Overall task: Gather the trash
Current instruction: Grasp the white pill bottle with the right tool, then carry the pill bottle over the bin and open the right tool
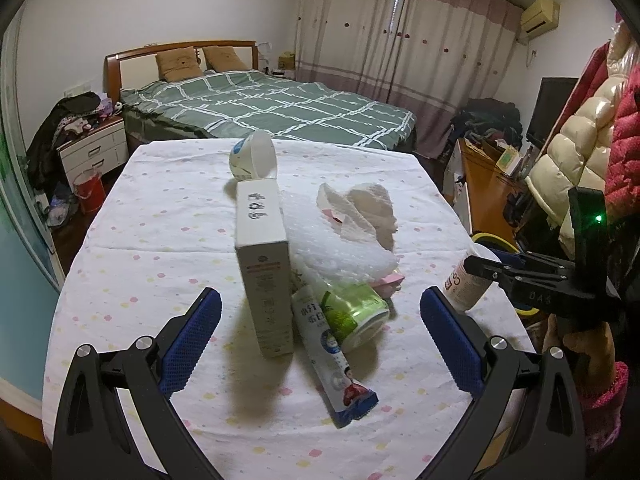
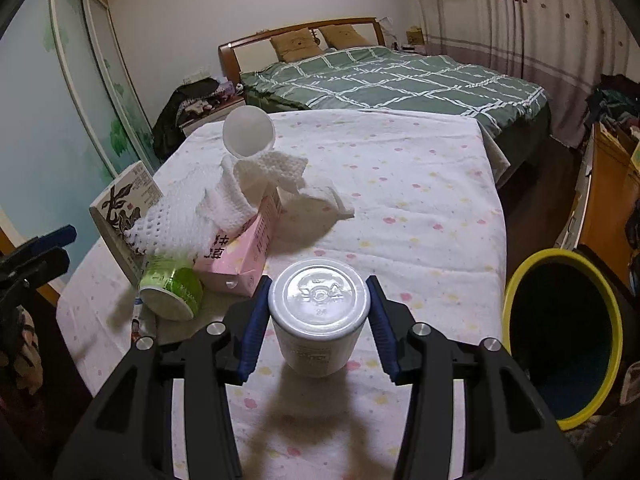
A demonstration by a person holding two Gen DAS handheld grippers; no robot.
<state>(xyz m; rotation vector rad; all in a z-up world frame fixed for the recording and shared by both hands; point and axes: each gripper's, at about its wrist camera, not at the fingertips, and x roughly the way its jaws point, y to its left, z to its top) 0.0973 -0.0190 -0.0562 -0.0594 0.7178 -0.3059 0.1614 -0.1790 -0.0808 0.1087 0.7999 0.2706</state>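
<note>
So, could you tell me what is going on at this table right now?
A person is clearing trash from the cloth-covered table with two tools. The right hand-held gripper is clamped on a white plastic bottle, lifted off the table, with the yellow-rimmed bin just to its right. The left hand-held gripper is open and empty, facing the remaining pile: an upright box, a green cup, a tube and a white mesh wrap.
</note>
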